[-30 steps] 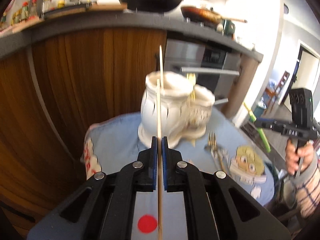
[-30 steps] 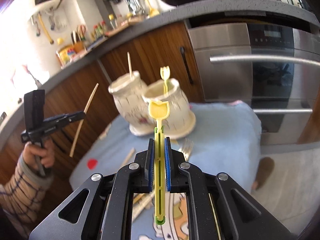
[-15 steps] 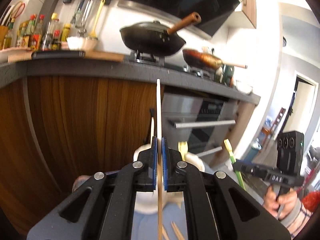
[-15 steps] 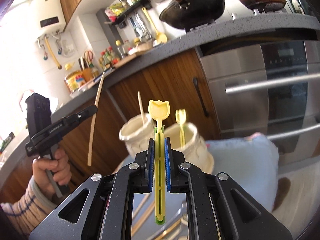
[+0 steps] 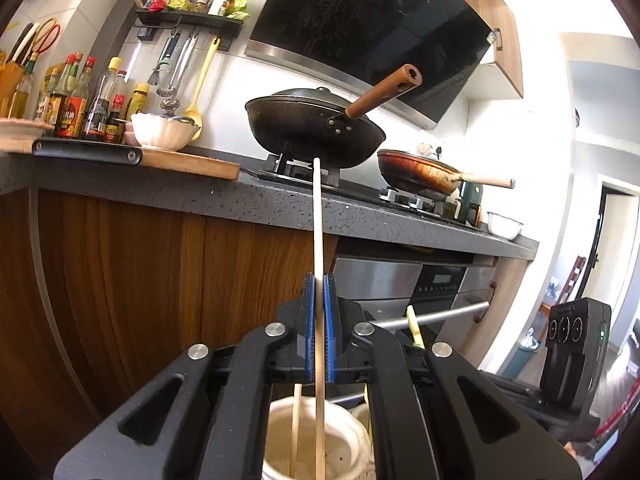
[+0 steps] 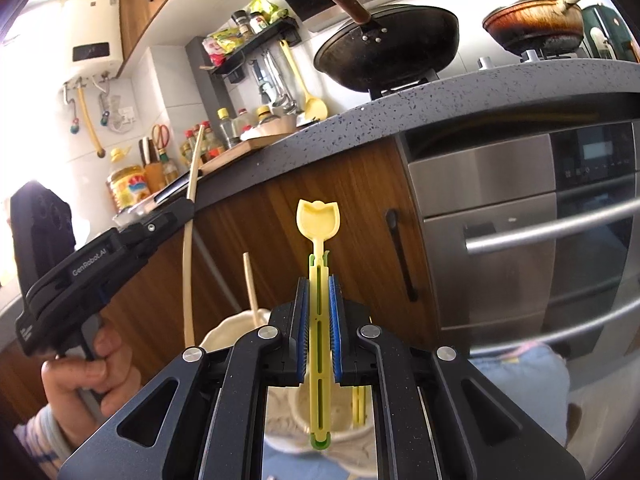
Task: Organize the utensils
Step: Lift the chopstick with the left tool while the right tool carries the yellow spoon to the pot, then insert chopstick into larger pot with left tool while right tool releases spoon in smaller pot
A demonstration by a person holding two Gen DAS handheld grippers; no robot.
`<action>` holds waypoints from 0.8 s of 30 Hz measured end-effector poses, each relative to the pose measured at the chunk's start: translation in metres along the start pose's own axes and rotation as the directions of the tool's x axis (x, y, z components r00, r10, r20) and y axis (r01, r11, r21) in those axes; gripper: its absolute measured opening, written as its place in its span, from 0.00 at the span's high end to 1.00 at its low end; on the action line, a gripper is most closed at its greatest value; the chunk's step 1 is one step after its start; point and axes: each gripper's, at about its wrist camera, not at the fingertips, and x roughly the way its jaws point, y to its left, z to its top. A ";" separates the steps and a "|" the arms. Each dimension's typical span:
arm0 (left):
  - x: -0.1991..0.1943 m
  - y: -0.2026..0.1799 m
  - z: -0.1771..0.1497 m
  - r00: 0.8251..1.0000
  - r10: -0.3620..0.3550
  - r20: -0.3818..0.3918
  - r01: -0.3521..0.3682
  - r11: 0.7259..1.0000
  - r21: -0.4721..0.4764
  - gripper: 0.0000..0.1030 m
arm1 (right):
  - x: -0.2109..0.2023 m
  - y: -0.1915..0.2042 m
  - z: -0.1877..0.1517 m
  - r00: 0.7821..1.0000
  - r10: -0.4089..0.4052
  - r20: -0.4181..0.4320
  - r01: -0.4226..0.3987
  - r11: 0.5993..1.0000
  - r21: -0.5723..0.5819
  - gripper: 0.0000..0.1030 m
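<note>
So here's what it all hangs on: both utensils we're carrying stand nearly upright, long axis running straight along the fingers, and the holders sit directly below them.

Our left gripper (image 5: 319, 292) has its fingers clamped on a wooden chopstick (image 5: 317, 220), and the stick's lower end hangs over the open mouth of the white ceramic holder (image 5: 344, 428), maybe already just inside the rim, hard to say. Another chopstick (image 5: 296, 428) is already standing in that pot, just beside ours.

Our right gripper (image 6: 319, 300) is pinched shut on the yellow plastic fork (image 6: 318, 264), head up, green-tipped handle end pointing down over the second holder cup (image 6: 296, 408), where another yellow utensil (image 6: 359, 404) already stands. The table itself barely shows, only a bit of blue cloth (image 6: 524, 376) toward its right edge.

Our guess is neither piece needs any sideways shift, just a straight drop along its own axis. The left looks nearer to being home, since its stick tip is lower against the rim. Main risk we see is letting go too high and having a stick bounce off the rim.
</note>
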 end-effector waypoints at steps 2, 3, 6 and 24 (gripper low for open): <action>0.005 0.004 -0.005 1.000 0.021 0.016 -0.021 1.000 -0.008 0.96 | 0.007 0.000 -0.002 1.000 -0.012 0.015 0.013 1.000 -0.009 0.90; 0.007 0.006 -0.008 0.999 0.029 0.020 -0.029 1.000 -0.012 0.96 | 0.010 0.001 -0.003 1.000 -0.019 0.020 0.019 1.000 -0.013 0.90; 0.014 0.011 -0.017 0.999 0.037 0.014 -0.037 0.999 -0.025 0.96 | 0.018 0.002 -0.008 0.998 -0.049 0.039 0.050 0.998 -0.037 0.90; 0.010 0.002 -0.056 0.981 0.084 -0.173 -0.072 0.995 0.073 0.96 | 0.020 0.019 -0.044 0.983 -0.177 -0.043 0.166 0.967 -0.194 0.90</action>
